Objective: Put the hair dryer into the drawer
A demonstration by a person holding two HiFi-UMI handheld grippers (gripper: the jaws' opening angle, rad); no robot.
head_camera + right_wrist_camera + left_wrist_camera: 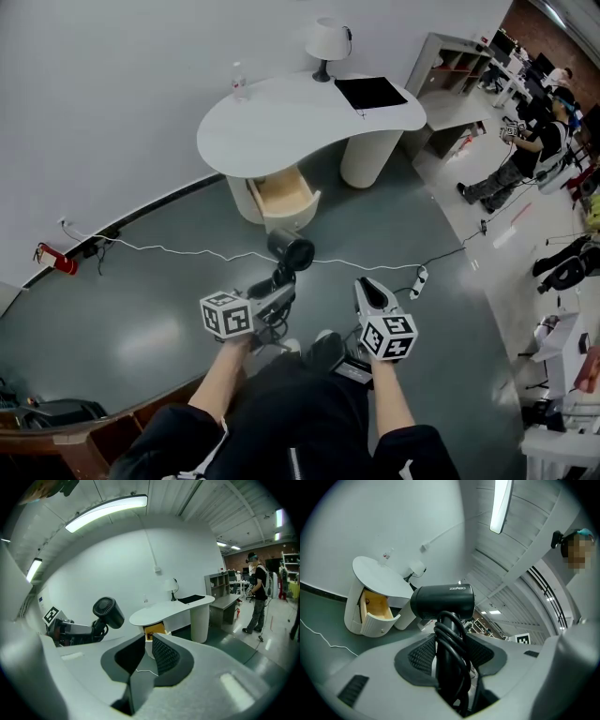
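Two claws show low in the head view. The left claw [279, 279] is clamped on the handle of a black hair dryer [292, 250], which stands just above the frame's centre. It is over the grey floor [141, 281] and well apart from the open drawer [281, 192] under the curved white surface [300, 117] in the upper middle. The right claw [367, 289] sits just right of the dryer, holding nothing. Each claw carries a cube printed with black-and-white square markers. In the left gripper view the dryer fills the centre: a short matte-black barrel lies crosswise on top of the handle, and its black cord [452, 658] is wound in loops round that handle. Dark ribbed pads [421, 654] press in from both sides. A small pale wordmark runs along the barrel, too small to read with certainty. The drawer is at middle left, with pale wood inside and a rounded white front. In the right gripper view the jaws stand apart with nothing between them, and the drawer's wood shows through the gap. The dryer is at middle left, its round rear grille turned toward the camera, gripped by the left claw beside a square marker.
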